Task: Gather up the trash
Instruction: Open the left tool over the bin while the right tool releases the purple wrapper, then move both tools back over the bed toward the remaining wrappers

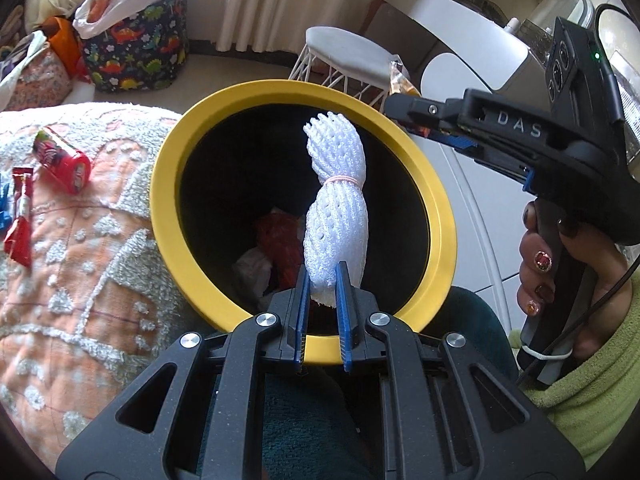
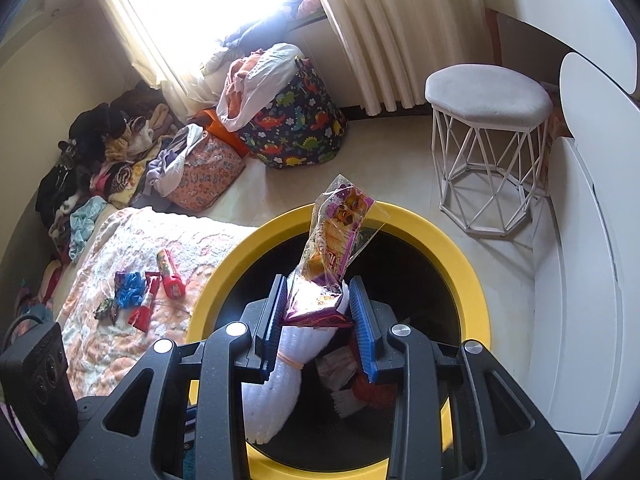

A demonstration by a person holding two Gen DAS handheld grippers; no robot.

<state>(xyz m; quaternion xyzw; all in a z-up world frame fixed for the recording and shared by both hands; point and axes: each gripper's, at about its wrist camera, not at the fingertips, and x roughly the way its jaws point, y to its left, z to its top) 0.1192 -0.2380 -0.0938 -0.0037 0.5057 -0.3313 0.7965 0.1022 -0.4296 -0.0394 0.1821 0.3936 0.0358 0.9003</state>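
Both claws are loaded and hanging over the bin (image 1: 440,236), the yellow-rimmed one with the black inside that fills the frame centre in both views.

Left gripper (image 1: 323,280): jaws nearly closed, pinching the bottom end of a white foam net (image 1: 335,208) tied w/ a rubber band. The net stands up over the bin mouth, not yet let go.

Right gripper (image 2: 318,304): jaws partly closed on a clear snack wrapper (image 2: 340,236) w/ purple print, held by its lower end and sticking up toward the far rim. In the left view this gripper (image 1: 416,120) comes in from the right edge, at the rim's upper right.

Done so far, judging by what lies inside: some trash is already at the bottom, red crumpled stuff (image 1: 280,240) and pale paper (image 2: 336,368).

Left to do: drop these 2 pieces, then the bed. On the blanket (image 2: 120,340), left of frame, there's a red tube (image 2: 172,276), a red stick wrapper (image 2: 144,308), a blue crumple (image 2: 130,290) and a dark small wrapper (image 2: 106,308), all untouched and well apart from the bin. I'd say roughly halfway, maybe a bit less. Can't tell if more trash lies out of frame.
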